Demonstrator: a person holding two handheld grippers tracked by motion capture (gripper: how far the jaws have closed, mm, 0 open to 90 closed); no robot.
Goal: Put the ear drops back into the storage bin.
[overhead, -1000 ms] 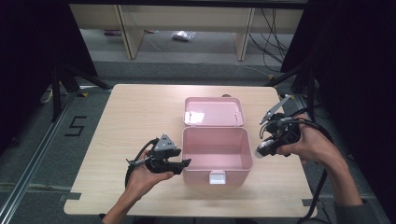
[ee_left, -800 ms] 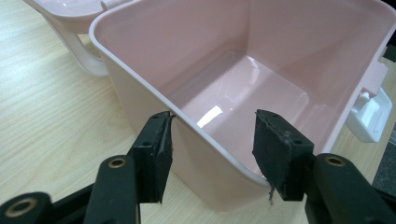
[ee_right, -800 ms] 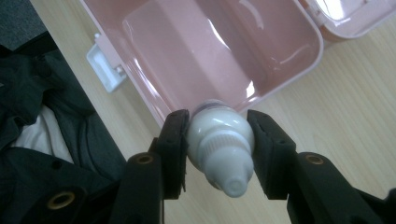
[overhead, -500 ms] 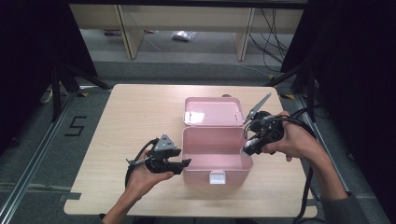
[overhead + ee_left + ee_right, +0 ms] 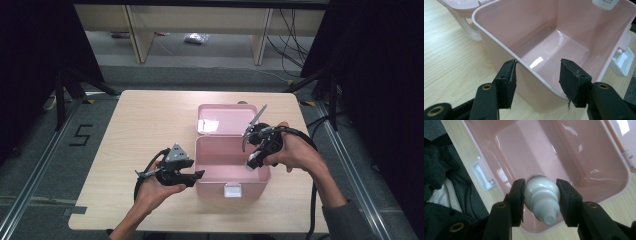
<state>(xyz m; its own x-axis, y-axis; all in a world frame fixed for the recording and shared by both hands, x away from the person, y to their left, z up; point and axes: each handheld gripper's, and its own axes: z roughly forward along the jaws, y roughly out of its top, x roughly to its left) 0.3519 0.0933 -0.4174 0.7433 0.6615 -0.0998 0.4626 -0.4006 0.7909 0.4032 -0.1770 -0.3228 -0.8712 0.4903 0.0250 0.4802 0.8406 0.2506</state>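
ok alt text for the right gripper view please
The right tongs clamp a small white bottle by its cap end, held over the open, empty pink box. The box sits on a light wooden table, its white latch at the left.

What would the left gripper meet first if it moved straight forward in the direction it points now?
Most likely the pink box: the left gripper is open, and the box's near wall and rim lie between its fingers, very close. Whether they already touch is unclear.
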